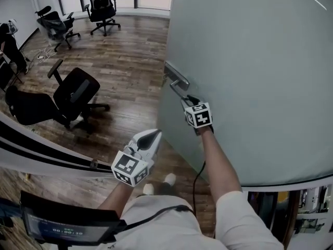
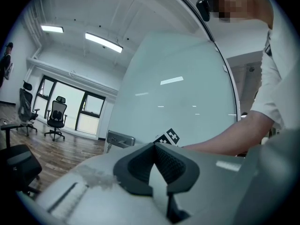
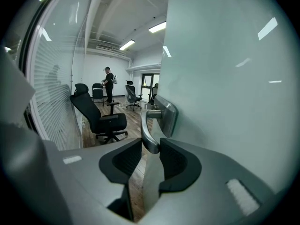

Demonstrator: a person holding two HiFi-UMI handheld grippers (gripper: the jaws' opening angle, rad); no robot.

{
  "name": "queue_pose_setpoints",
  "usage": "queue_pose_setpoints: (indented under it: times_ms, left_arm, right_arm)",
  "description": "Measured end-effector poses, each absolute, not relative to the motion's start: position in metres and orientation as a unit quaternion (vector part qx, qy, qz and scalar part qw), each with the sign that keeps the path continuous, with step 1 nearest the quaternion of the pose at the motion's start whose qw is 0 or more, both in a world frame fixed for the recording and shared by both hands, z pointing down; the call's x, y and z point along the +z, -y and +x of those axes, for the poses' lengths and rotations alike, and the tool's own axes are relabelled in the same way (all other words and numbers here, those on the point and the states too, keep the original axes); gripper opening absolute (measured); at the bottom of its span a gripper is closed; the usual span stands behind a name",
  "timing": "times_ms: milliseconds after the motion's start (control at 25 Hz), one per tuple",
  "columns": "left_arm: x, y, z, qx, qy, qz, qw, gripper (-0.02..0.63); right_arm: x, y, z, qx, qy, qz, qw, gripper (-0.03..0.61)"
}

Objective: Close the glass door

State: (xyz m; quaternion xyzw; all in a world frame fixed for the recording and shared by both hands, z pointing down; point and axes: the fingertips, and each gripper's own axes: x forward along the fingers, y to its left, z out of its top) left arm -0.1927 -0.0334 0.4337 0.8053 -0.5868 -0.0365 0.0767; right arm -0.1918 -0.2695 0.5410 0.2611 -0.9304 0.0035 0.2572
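Note:
The frosted glass door (image 1: 250, 61) fills the right of the head view, standing ajar over the wood floor. Its metal lever handle (image 1: 177, 82) sits on the door's left edge. My right gripper (image 1: 188, 99) is at the handle's lower end. In the right gripper view the lever (image 3: 149, 135) runs down between the jaws of the right gripper (image 3: 151, 156), with both pads against it. My left gripper (image 1: 153, 134) hangs free below and left of the handle, shut with nothing in it. From the left gripper (image 2: 154, 146) the door (image 2: 178, 107) and its handle plate (image 2: 120, 138) lie ahead.
A black office chair (image 1: 73, 95) stands on the floor left of the door, two more (image 1: 101, 4) (image 1: 54, 25) farther back. A striped glass partition (image 1: 41, 150) runs along the lower left. A person (image 3: 108, 83) stands far down the room. Shelving (image 1: 307, 212) shows at lower right.

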Motion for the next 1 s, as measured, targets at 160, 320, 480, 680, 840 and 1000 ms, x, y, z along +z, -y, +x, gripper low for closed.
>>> queue_pose_setpoints:
  times_ms: [160,320,480,680,840,1000]
  left_arm:
    - [0.444,0.023,-0.196,-0.039,0.588,0.804,0.078,0.000]
    - [0.448,0.014,-0.201,-0.042,0.595,0.799,0.082,0.000]
    - [0.453,0.003,-0.203,-0.046,0.601,0.794,0.080,0.000]
    - [0.456,-0.014,-0.209,-0.045,0.613,0.786,0.073,-0.001]
    - [0.449,-0.032,-0.198,-0.044,0.628,0.774,0.068,0.000]
    - [0.440,-0.045,-0.185,-0.045,0.645,0.760,0.069,0.000]
  right_arm:
    - [0.550,0.255,-0.197,0.006,0.933,0.254,0.254,0.127]
    - [0.551,0.234,-0.203,0.002,0.938,0.240,0.252,0.129]
    - [0.558,0.209,-0.210,-0.003,0.943,0.224,0.247,0.129]
    - [0.563,0.170,-0.224,-0.009,0.951,0.204,0.232,0.129]
    - [0.559,0.139,-0.220,-0.018,0.957,0.182,0.226,0.126]
    - [0.549,0.113,-0.216,-0.027,0.961,0.157,0.226,0.124]
